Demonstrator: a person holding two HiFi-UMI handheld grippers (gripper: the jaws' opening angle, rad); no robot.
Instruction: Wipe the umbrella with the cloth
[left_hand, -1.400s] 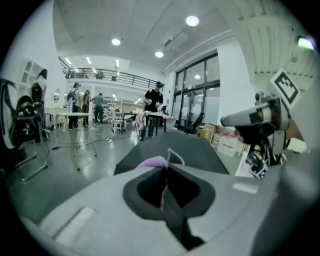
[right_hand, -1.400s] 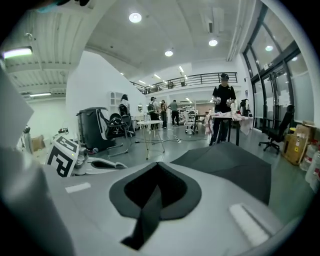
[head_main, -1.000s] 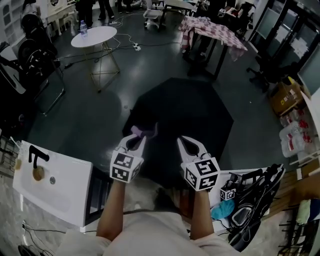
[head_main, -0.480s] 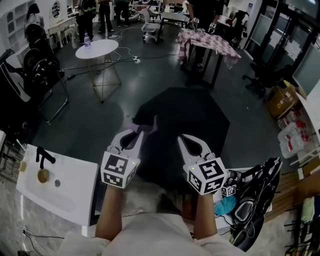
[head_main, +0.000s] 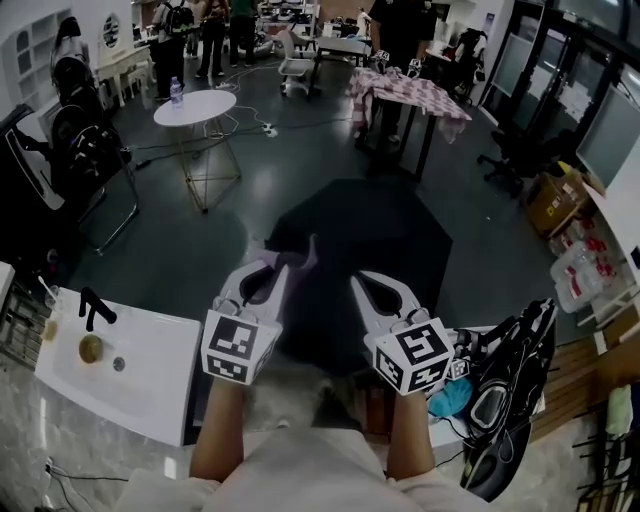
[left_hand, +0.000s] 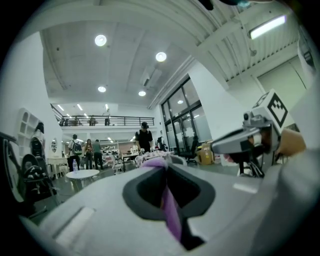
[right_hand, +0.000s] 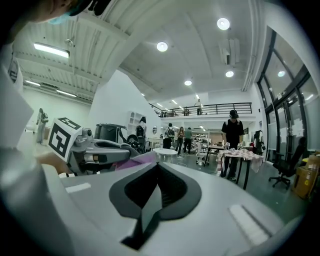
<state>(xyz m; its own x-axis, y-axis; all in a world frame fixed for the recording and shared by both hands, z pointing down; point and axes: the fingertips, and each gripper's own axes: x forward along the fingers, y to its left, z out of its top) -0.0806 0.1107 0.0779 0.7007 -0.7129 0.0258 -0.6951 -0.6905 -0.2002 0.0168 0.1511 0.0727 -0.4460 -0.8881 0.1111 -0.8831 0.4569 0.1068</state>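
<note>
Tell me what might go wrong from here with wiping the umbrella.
The purple cloth sits in the left tongs only as a narrow pinched strip, so it may slip out when dragged over fabric. The open black umbrella lies loose on the floor, and the right tongs are shut on nothing, so a wiping push could slide or tip it.

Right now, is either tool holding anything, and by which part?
Left tool is shut on the purple cloth, pinched at a bunched fold, a bit poking past the tips. Right tool is shut, empty.
</note>
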